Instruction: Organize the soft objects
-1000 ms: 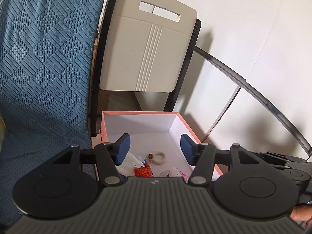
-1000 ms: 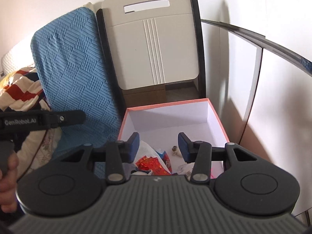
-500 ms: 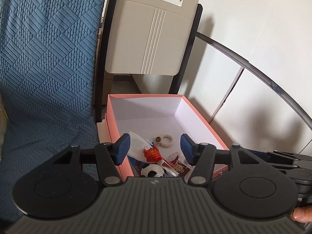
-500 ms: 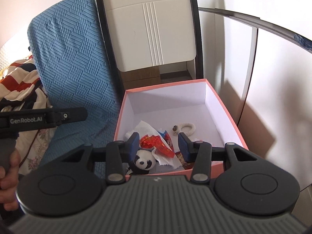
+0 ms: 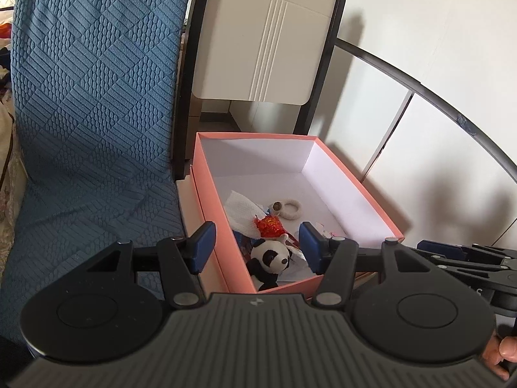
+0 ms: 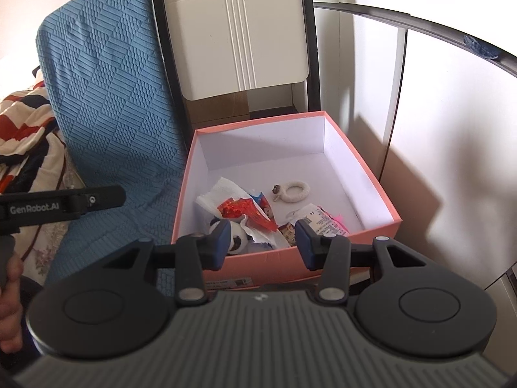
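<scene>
A pink box (image 5: 362, 190) (image 6: 378, 190) with a white inside stands on the floor beside a blue padded seat. In its near end lie a small panda plush (image 5: 269, 258) (image 6: 237, 237), a red foil wrapper (image 5: 269, 224) (image 6: 237, 208), crumpled white tissue (image 5: 240, 208) (image 6: 223, 192), a white fuzzy ring (image 5: 289, 208) (image 6: 295, 191) and printed packets (image 6: 318, 220). My left gripper (image 5: 257, 247) hovers above the near end, open, nothing between its fingers. Over the box's front wall hangs my right gripper (image 6: 263, 237), also open and empty.
The blue quilted seat cover (image 5: 90, 113) (image 6: 113, 97) rises on the left. A beige folding chair back (image 5: 265, 42) (image 6: 239, 38) leans behind the box. White panels with a dark curved rail (image 5: 420, 84) stand on the right. Patterned bedding (image 6: 22, 129) lies at far left.
Both grippers have sunk and tilted down toward the box, so more of its contents, including the panda, has come into view. Neither pair of jaws has changed its width.
</scene>
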